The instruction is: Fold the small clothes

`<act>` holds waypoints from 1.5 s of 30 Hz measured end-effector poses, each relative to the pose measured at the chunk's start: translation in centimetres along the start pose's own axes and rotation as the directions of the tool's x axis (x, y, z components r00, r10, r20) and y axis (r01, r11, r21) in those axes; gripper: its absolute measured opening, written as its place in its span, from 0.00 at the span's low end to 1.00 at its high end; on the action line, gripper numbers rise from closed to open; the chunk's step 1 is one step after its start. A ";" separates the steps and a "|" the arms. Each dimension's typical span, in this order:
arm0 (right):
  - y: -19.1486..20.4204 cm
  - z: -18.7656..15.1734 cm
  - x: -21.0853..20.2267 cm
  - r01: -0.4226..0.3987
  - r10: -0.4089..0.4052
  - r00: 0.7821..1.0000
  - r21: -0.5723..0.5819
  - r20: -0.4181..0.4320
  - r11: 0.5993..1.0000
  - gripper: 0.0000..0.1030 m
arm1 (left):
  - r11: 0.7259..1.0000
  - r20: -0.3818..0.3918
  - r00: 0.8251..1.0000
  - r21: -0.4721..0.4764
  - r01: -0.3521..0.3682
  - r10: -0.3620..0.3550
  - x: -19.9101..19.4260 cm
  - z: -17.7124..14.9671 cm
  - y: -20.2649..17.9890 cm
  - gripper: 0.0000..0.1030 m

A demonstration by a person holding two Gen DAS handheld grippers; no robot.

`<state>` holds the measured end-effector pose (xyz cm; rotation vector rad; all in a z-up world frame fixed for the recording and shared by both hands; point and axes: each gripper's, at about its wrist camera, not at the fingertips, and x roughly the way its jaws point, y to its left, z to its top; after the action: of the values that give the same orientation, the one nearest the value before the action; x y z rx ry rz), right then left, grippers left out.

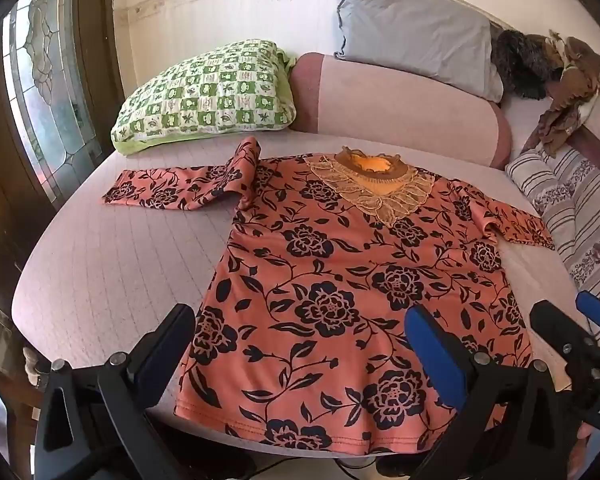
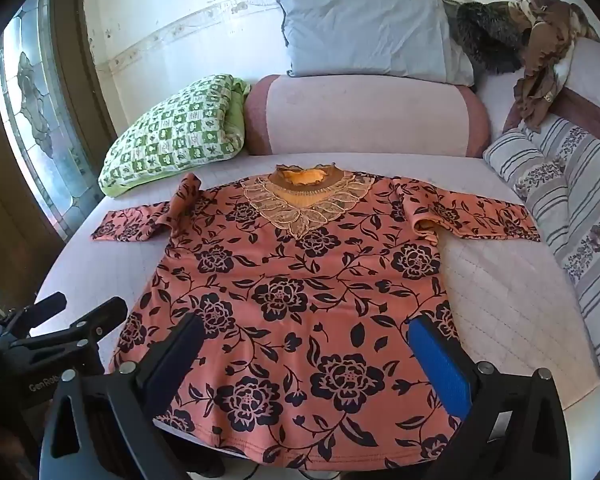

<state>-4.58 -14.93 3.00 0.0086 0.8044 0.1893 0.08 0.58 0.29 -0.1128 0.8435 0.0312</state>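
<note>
Floral blouse (image 2: 300, 300) lies spread flat, front up, on the bed (image 2: 508, 300), collar toward the pink bolster (image 2: 364, 116), hem at the near bed edge. Left sleeve (image 2: 140, 220) is bunched at the shoulder, right sleeve (image 2: 480, 212) lies out straight. Left tongs (image 1: 300, 344) and right tongs (image 2: 304, 352) both released, wide apart, hovering above the hem, grasping nothing. Step: approach, no fold made yet. Next likely: each pinches a sleeve or side of the blouse, folds it inward.

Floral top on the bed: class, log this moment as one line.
phase: before first fold | floral top: flat, unfolded, sleeves out | left gripper: open, holds nothing | right gripper: open, holds nothing
</note>
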 end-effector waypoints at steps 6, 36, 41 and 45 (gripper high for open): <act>-0.1 -0.5 0.8 -0.003 0.003 1.000 -0.001 -0.007 1.000 1.00 | 0.998 0.043 0.998 0.049 -0.044 0.042 0.0 -0.6 -0.8 1.00; 1.0 -0.8 0.9 0.025 -0.025 1.000 -0.014 -0.001 1.000 1.00 | 0.999 0.037 0.999 0.029 -0.029 0.028 0.2 -1.0 -0.7 1.00; 0.9 -0.7 0.9 0.023 -0.023 1.000 -0.017 0.001 1.000 1.00 | 0.999 0.037 0.999 0.026 -0.026 0.025 0.2 -1.1 -0.7 1.00; 0.9 -0.7 0.9 0.022 -0.022 1.000 -0.020 0.001 1.000 1.00 | 0.999 0.038 0.999 0.024 -0.025 0.025 0.1 -1.1 -0.6 1.00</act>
<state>-4.62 -13.95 1.94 -0.0188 0.8016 0.1766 -0.62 -0.16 -0.41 -0.0787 0.8073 0.0465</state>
